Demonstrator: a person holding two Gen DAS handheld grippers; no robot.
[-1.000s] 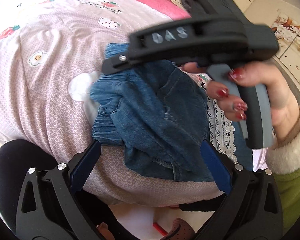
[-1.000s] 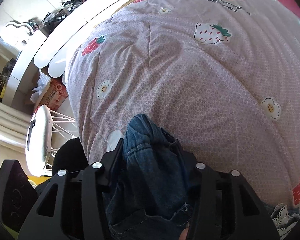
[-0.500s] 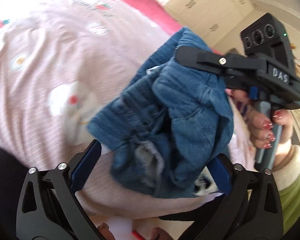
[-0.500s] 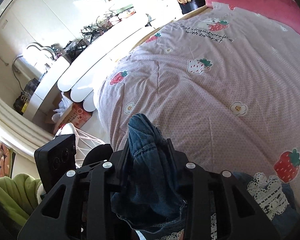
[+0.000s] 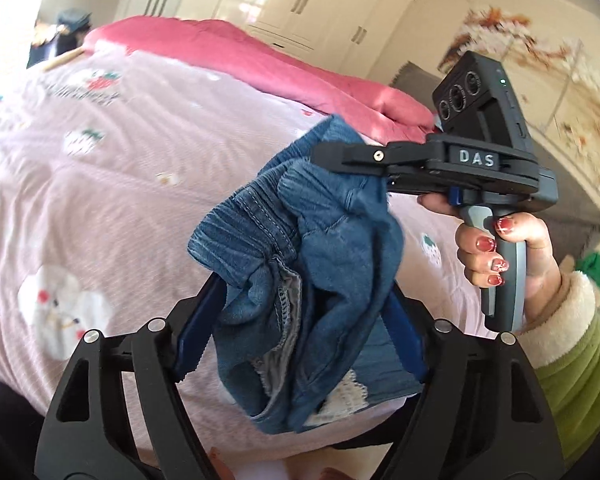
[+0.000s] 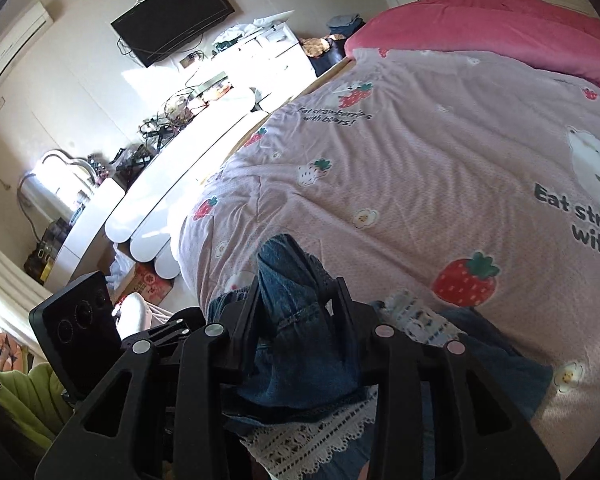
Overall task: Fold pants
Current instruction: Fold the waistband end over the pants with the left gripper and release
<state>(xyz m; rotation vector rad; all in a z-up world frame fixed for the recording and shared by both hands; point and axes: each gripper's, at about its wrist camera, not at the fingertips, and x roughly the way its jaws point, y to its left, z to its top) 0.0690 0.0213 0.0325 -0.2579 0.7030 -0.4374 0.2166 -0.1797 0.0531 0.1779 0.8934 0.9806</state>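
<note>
Blue denim pants point(image 5: 300, 264) with a white lace trim point(image 6: 312, 436) hang bunched in the air above a pink strawberry-print bed point(image 5: 112, 184). My right gripper point(image 6: 296, 300) is shut on the elastic waistband point(image 6: 284, 268); it also shows in the left wrist view point(image 5: 332, 156), holding the waist up. My left gripper point(image 5: 300, 320) has its blue-padded fingers point(image 5: 196, 336) around the hanging bundle of denim, jaws partly apart; the cloth hides whether the pads press it.
A pink duvet point(image 5: 260, 60) lies at the far end of the bed. White wardrobes point(image 5: 300, 4) stand behind. A white scalloped desk point(image 6: 172, 192) with clutter and a wall TV point(image 6: 172, 16) are left of the bed. A grey sofa point(image 5: 580, 232) stands on the right.
The right gripper has lifted the pants off the bed and higher. The left gripper has risen with them, and the denim now hangs between its fingers.
</note>
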